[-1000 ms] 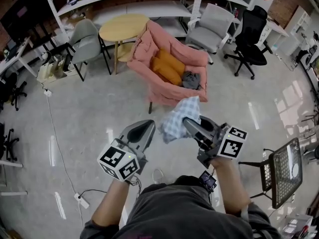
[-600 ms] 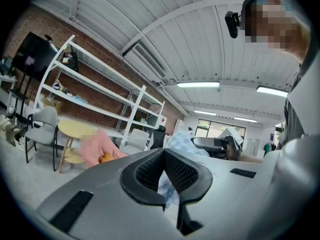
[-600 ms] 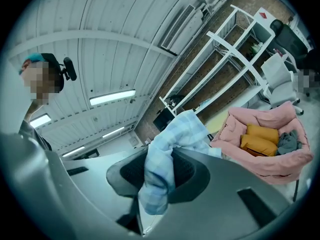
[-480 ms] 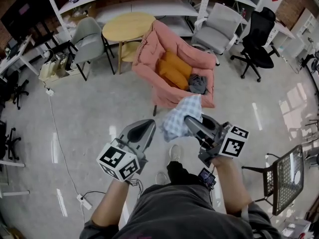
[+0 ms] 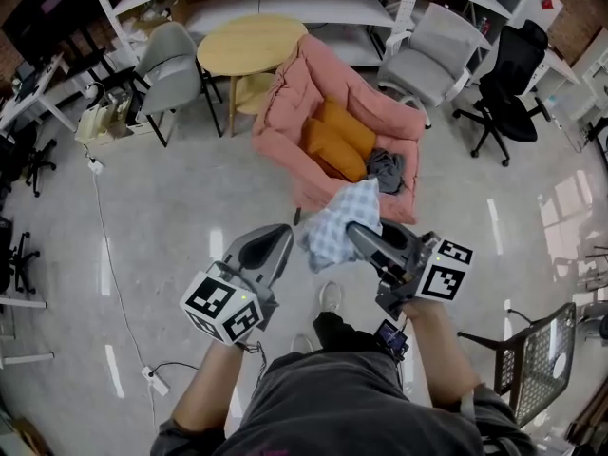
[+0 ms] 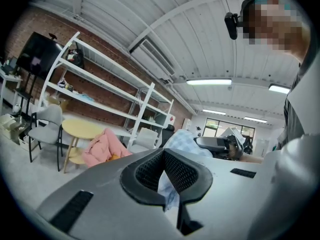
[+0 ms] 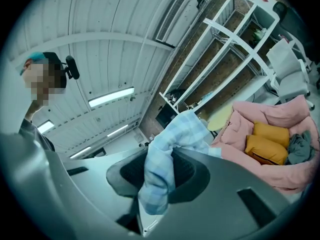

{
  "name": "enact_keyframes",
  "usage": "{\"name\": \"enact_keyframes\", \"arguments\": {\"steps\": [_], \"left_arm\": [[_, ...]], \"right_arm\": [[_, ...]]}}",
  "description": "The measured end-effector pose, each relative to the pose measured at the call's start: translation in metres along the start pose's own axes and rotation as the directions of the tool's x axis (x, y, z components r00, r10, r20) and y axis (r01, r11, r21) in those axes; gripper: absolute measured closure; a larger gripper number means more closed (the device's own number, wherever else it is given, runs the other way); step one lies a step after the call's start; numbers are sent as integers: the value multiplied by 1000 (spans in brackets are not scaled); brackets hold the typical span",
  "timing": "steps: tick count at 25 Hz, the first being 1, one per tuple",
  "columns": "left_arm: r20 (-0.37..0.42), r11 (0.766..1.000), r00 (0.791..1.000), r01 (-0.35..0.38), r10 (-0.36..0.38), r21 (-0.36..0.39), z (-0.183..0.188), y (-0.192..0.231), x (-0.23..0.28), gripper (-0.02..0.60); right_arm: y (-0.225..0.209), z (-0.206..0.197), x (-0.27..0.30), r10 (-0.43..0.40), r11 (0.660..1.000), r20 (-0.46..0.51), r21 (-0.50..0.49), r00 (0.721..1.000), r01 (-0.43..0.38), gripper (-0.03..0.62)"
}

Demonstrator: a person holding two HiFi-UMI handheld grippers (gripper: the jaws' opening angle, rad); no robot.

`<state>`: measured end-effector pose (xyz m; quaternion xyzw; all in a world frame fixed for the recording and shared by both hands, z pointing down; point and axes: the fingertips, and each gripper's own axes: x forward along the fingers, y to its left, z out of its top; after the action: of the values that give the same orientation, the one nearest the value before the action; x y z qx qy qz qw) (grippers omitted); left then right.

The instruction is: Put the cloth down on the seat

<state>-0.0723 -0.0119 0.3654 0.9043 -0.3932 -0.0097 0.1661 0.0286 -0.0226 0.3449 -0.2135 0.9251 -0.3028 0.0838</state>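
Note:
A light blue checked cloth (image 5: 337, 228) hangs in the air between my two grippers, just in front of a pink armchair (image 5: 285, 136). My right gripper (image 5: 359, 236) is shut on one bunched edge of the cloth (image 7: 165, 154), which spills over its pads. My left gripper (image 5: 281, 238) holds the other side, with a strip of cloth (image 6: 165, 189) pinched in its narrow gap. On the armchair's seat lie two orange cushions (image 5: 337, 139) and a crumpled grey garment (image 5: 385, 169). The armchair (image 7: 295, 169) also shows at the right of the right gripper view.
A round yellow table (image 5: 249, 46) and a grey chair (image 5: 171, 65) stand left of the armchair. Behind it are white shelves (image 5: 285, 3), a grey office chair (image 5: 437, 55) and a black one (image 5: 513, 74). A cable (image 5: 100, 226) runs over the floor, and a black mesh chair (image 5: 541, 359) stands to my right.
The armchair has come closer and sits lower in the head view as the person steps toward it. Both grippers keep the cloth held between them in the same pose.

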Motion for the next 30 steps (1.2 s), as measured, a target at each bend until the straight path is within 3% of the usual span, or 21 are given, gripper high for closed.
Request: {"name": "enact_keyframes", "arguments": {"steps": [9, 17, 30], "left_arm": [[17, 997, 997, -76, 76, -10, 24, 38, 78, 571], [30, 993, 993, -115, 115, -17, 34, 65, 115, 571], [1, 987, 990, -140, 141, -80, 35, 143, 127, 571]], "right_arm": [[-71, 61, 25, 87, 996, -34, 4, 996, -87, 508], [-110, 106, 67, 145, 989, -49, -34, 988, -147, 508], [-140, 143, 218, 213, 973, -95, -65, 972, -219, 508]]}}
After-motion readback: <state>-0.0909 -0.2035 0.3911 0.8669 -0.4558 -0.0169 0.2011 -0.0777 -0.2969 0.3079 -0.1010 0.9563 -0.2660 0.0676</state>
